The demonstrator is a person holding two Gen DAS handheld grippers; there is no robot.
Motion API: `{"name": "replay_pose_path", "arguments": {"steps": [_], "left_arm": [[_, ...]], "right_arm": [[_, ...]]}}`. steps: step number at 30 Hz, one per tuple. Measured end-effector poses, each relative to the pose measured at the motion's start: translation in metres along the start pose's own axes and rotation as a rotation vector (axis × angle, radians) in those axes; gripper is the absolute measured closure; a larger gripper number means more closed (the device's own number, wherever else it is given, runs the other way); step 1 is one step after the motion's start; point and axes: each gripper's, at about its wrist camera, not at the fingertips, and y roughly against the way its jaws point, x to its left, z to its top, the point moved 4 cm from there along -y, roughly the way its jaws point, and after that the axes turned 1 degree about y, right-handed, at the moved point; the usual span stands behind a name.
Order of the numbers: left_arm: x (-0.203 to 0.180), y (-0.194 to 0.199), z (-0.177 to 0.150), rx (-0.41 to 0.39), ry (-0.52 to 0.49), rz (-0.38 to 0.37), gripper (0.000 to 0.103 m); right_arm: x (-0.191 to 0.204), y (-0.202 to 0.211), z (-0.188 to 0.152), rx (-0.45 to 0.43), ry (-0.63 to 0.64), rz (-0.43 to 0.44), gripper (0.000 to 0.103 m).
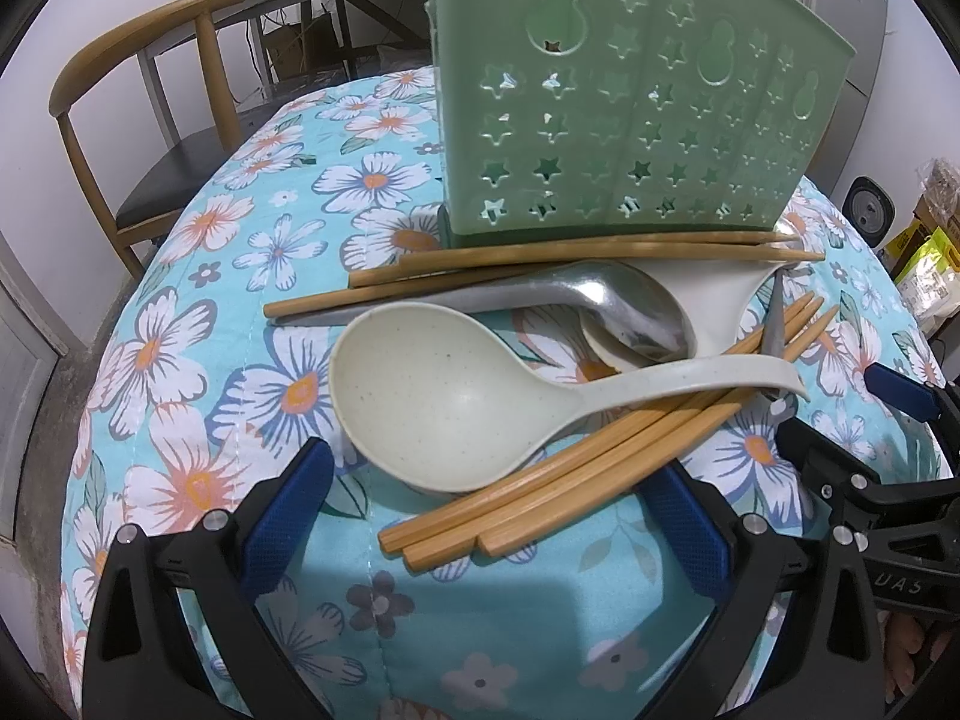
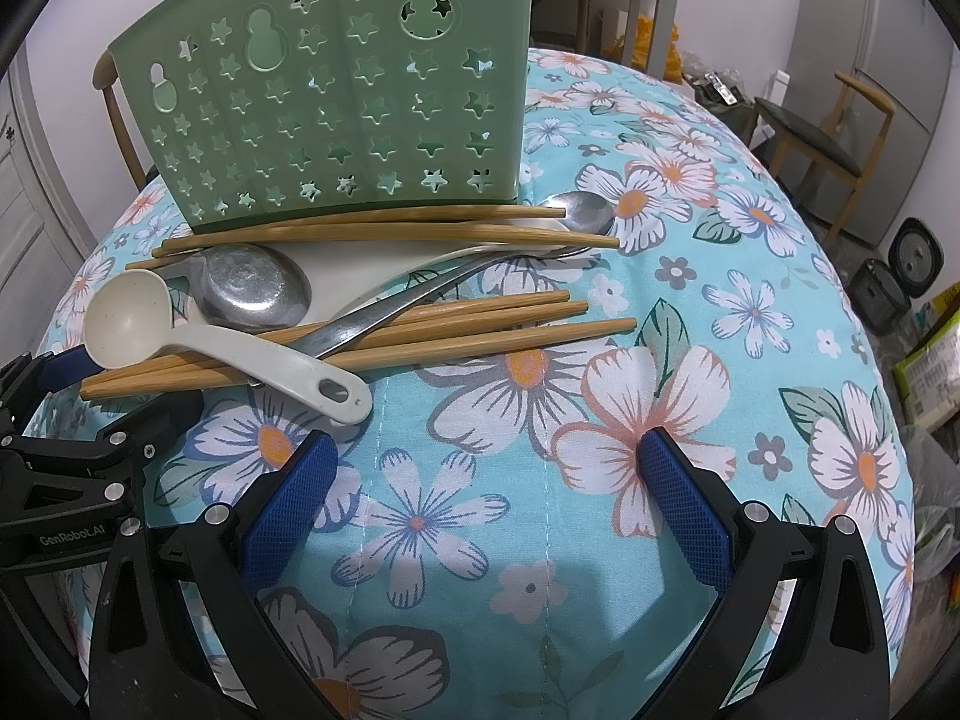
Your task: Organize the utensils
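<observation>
1. The left gripper (image 1: 486,501) hangs low over the floral turquoise tablecloth (image 2: 690,300) on the table, jaws wide and empty, the bowl of the speckled cream plastic ladle (image 1: 444,396) and the butt ends of the lower bundle of bamboo chopsticks (image 1: 600,462) just ahead of it.
2. Risk: the ladle's handle lies across those chopsticks, so lifting either one would likely drag or scatter the other.
3. Behind them, a dull metal spoon (image 1: 624,300) and a white ceramic spoon (image 1: 714,294) overlap, with a second long-handled steel spoon (image 2: 579,213) threaded through the heap; a careless grab may catch two at once.
4. More bamboo chopsticks (image 1: 570,255) lie against the foot of the pale green plastic utensil holder with star cut-outs (image 1: 606,102). It stands upright at the back; its inside is hidden, though nothing sticks out above the rim.
5. The right gripper (image 2: 486,486) hovers over bare cloth, jaws wide, holding nothing.
</observation>
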Motion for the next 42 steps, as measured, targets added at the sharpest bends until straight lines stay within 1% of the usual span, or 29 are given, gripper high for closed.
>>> {"name": "replay_pose_path", "arguments": {"steps": [3, 42], "left_arm": [[-0.0010, 0.0002, 0.0000, -0.001, -0.006, 0.009, 0.004], [-0.0022, 0.0004, -0.0017, -0.002, -0.003, 0.007, 0.004]], "right_arm": [[0.0002, 0.0002, 0.0000, 0.000, 0.002, -0.003, 0.006], [0.0008, 0.0004, -0.0002, -0.001, 0.002, -0.004, 0.006]]}}
